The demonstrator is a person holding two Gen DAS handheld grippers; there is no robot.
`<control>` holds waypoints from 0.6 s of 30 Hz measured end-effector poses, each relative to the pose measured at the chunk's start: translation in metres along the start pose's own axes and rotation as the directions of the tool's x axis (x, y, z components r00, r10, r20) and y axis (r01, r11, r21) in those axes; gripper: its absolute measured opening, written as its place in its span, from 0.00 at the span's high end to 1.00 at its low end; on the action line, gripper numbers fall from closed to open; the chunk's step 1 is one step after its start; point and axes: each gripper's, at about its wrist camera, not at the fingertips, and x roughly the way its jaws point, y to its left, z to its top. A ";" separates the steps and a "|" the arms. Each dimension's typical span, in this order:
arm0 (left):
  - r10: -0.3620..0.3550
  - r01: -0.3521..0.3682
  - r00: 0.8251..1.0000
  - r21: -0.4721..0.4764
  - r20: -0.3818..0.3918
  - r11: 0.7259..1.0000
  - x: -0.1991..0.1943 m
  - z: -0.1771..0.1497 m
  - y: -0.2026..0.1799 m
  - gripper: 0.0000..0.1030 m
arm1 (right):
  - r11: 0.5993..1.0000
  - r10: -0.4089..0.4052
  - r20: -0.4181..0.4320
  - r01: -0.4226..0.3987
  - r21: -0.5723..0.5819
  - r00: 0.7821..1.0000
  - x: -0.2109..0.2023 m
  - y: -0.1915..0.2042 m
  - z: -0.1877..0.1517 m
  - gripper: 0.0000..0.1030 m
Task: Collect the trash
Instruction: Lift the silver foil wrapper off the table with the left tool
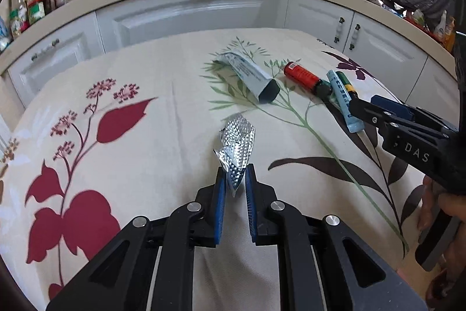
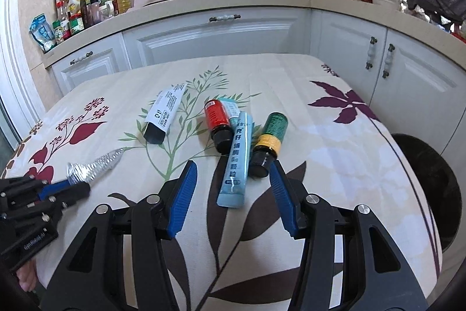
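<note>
foil (image 1: 237, 145), crinkled and silver, is pinched at its near end between the pads of the left gripper (image 1: 236, 179), which is clamped on it; the rest of the sheet sticks out forward and up over the middle of the surface (image 1: 163, 72), so it looks lifted rather than lying flat, a sensible hold for something so thin that it could not be picked up from its broad face. in the right wrist view the same foil (image 2: 96, 165) shows near the left edge of the surface, with the left gripper (image 2: 75, 187) on its end. the right gripper (image 2: 233, 174) hangs with its jaws apart and nothing between the pads, pointed down at the remaining trash toward the right edge: a blue tube (image 2: 237, 162) lying lengthwise toward it, a red bottle (image 2: 218, 121) touching the tube's left side, a green bottle (image 2: 266, 142) just beside its right. a grey tube (image 2: 164, 112) lies apart, nearer the middle. a dark round bin (image 2: 431, 188) sits past the right edge, below the surface, probably where the foil belongs. judging by this, the foil is picked up and not yet dropped, and the right gripper is lined up for the blue tube, though the bottles crowding it could roll if nudged.
</note>
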 end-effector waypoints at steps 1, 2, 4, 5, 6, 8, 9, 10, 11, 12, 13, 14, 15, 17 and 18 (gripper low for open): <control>-0.004 0.004 1.000 0.000 0.000 1.000 0.000 0.000 0.000 0.85 | 1.000 -0.001 -0.001 0.001 -0.002 1.000 0.000 0.000 0.000 0.51; -0.005 0.005 1.000 0.002 0.002 1.000 0.000 0.000 0.000 0.81 | 1.000 -0.002 -0.003 0.002 -0.003 1.000 0.000 0.001 0.000 0.51; 0.001 -0.001 1.000 0.006 0.015 1.000 -0.001 0.001 -0.002 0.68 | 1.000 -0.003 -0.007 0.003 -0.003 1.000 0.001 0.001 0.000 0.51; -0.002 0.002 1.000 0.003 0.026 1.000 -0.003 0.002 -0.002 0.59 | 1.000 -0.004 -0.008 0.004 -0.003 1.000 0.001 0.001 0.000 0.51; -0.003 0.003 0.999 -0.001 0.033 1.000 -0.004 0.003 -0.002 0.54 | 1.000 -0.005 -0.009 0.005 -0.003 1.000 0.002 0.001 0.001 0.51; -0.003 0.004 0.999 -0.008 0.040 1.000 -0.004 0.006 -0.001 0.53 | 1.000 -0.007 -0.010 0.007 -0.003 1.000 0.002 0.000 0.002 0.51; -0.001 0.002 0.999 -0.010 0.039 1.000 -0.003 0.008 -0.001 0.53 | 1.000 -0.008 -0.012 0.008 -0.002 1.000 0.003 0.000 0.003 0.51; 0.002 -0.002 0.999 -0.012 0.034 1.000 -0.001 0.010 0.000 0.53 | 1.000 -0.008 -0.015 0.008 -0.001 1.000 0.004 0.000 0.003 0.51; 0.005 -0.005 1.000 -0.013 0.027 1.000 0.001 0.010 -0.001 0.53 | 1.000 -0.007 -0.018 0.007 0.000 1.000 0.005 0.000 0.003 0.51; 0.009 -0.009 1.000 -0.013 0.016 1.000 0.004 0.011 -0.001 0.55 | 1.000 -0.006 -0.022 0.006 0.000 1.000 0.006 0.000 0.003 0.51; 0.011 -0.011 1.000 -0.014 0.008 1.000 0.006 0.011 -0.001 0.58 | 1.000 -0.006 -0.026 0.006 -0.001 1.000 0.006 0.000 0.004 0.51; 0.011 -0.011 1.000 -0.014 0.001 1.000 0.008 0.011 0.000 0.66 | 1.000 -0.006 -0.030 0.006 -0.001 1.000 0.007 -0.001 0.004 0.51; 0.011 -0.011 1.000 -0.014 -0.010 1.000 0.010 0.011 0.000 0.73 | 1.000 -0.006 -0.033 0.006 0.000 0.999 0.007 -0.001 0.004 0.51; 0.015 -0.016 1.000 -0.016 -0.023 1.000 0.013 0.009 0.002 0.78 | 1.000 -0.007 -0.039 0.007 0.000 0.999 0.008 -0.001 0.005 0.51; 0.020 -0.020 1.000 -0.018 -0.016 1.000 0.013 0.009 0.002 0.78 | 1.000 -0.008 -0.042 0.008 0.000 0.999 0.009 -0.002 0.006 0.51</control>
